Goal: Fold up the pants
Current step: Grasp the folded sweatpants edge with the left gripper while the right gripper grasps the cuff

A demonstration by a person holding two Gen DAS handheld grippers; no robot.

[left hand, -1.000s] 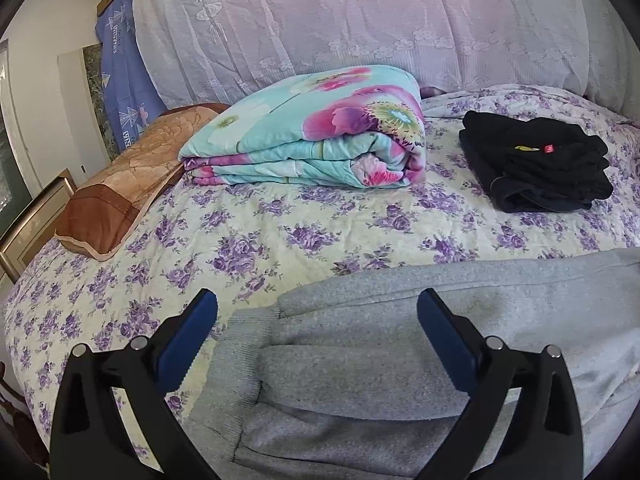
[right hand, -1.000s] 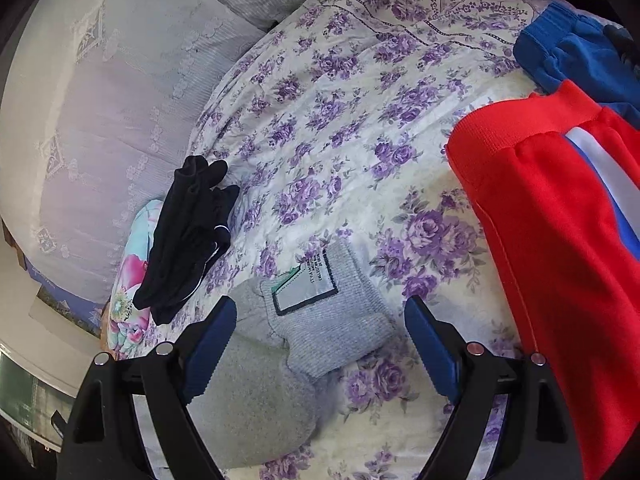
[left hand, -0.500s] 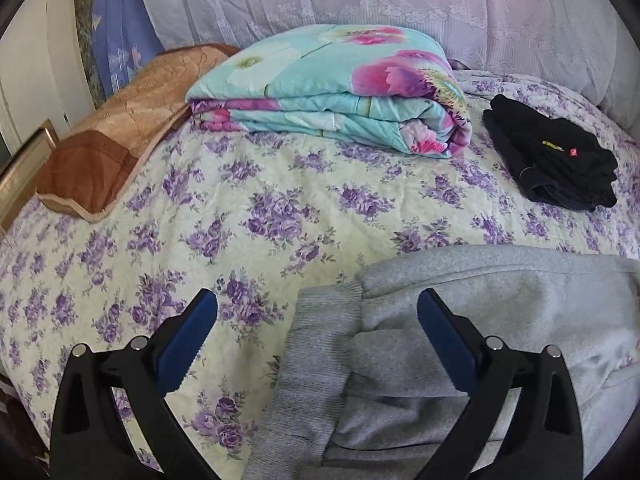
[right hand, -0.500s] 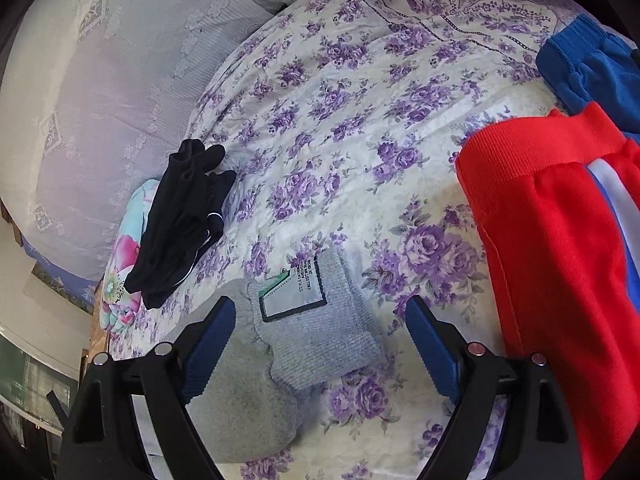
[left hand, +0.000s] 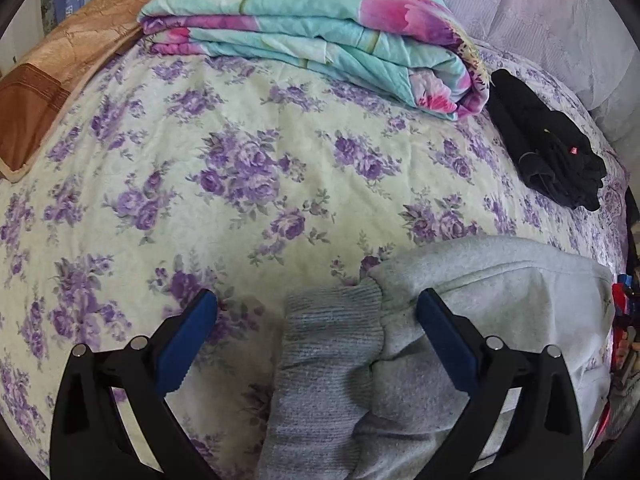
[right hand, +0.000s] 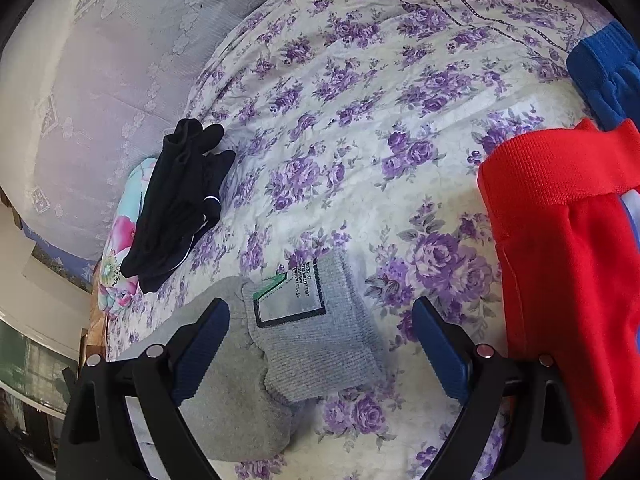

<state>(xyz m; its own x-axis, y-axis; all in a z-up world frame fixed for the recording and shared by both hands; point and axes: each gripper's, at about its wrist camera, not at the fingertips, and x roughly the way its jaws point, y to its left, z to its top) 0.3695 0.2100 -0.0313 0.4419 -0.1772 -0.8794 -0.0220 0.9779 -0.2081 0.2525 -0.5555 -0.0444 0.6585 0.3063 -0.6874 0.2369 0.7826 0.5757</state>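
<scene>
Grey sweatpants point(left hand: 460, 312) lie on the floral bedspread point(left hand: 248, 184). In the left wrist view a ribbed cuff point(left hand: 328, 336) lies between the spread blue pads of my left gripper point(left hand: 316, 304), and neither pad touches it. My right gripper point(right hand: 320, 312) hangs over another ribbed end of the grey pants point(right hand: 320, 340) that bears a sewn label point(right hand: 292, 296). Its jaws are opening, and the cloth lies between them untouched.
A folded turquoise floral quilt point(left hand: 312, 28) and a brown pillow point(left hand: 68, 60) lie at the bed's far side. Folded black clothes point(left hand: 548, 156) rest near the quilt. Red pants point(right hand: 568, 260) and a blue garment point(right hand: 608, 76) lie to the right of the right gripper.
The left gripper swung left and tilted down, so the grey cuff now lies between its pads. The right gripper's view shifted slightly and its pads stand a little wider.
</scene>
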